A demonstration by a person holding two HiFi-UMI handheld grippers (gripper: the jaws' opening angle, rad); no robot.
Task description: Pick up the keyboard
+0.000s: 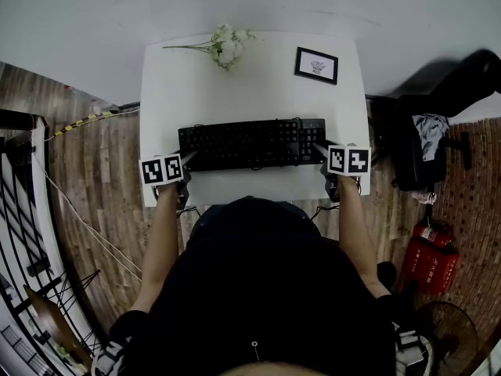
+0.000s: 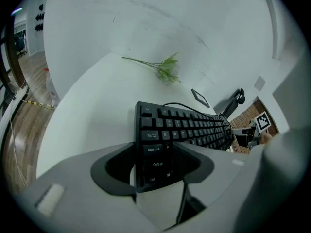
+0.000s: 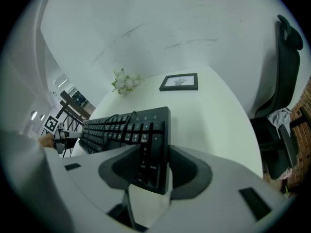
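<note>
Legible text is key legends only: "Tab", "Caps Lock", "Shift", "Ctrl" at the left end of the keyboard (image 1: 250, 143), and "Enter" on the number pad at its right end. The print on the red fire extinguisher (image 1: 430, 261) is too small to read.

Your left gripper (image 2: 158, 160) is clamped on the keyboard's near left corner. One pad is on the outer edge and the other sits over the keys beside Caps Lock and Shift. Your right gripper (image 3: 150, 166) is clamped on the near right corner, with the number pad between its pads. Both marker cubes are just off the keyboard's near edge.

The keyboard is black and wired. It lies flat across the middle of the white table (image 1: 258, 92), long side toward you.

Behind it are a sprig of pale flowers (image 1: 225, 47) at the far edge and a small black picture frame (image 1: 316, 65) far right. Both are well clear of the keyboard.

Room: white wall behind, wood floor (image 1: 94, 186) on the left, a dark railing (image 1: 23, 233) far left. A black office chair (image 1: 423, 147) with cloth on it stands to the right, and the extinguisher is on the floor below it.
</note>
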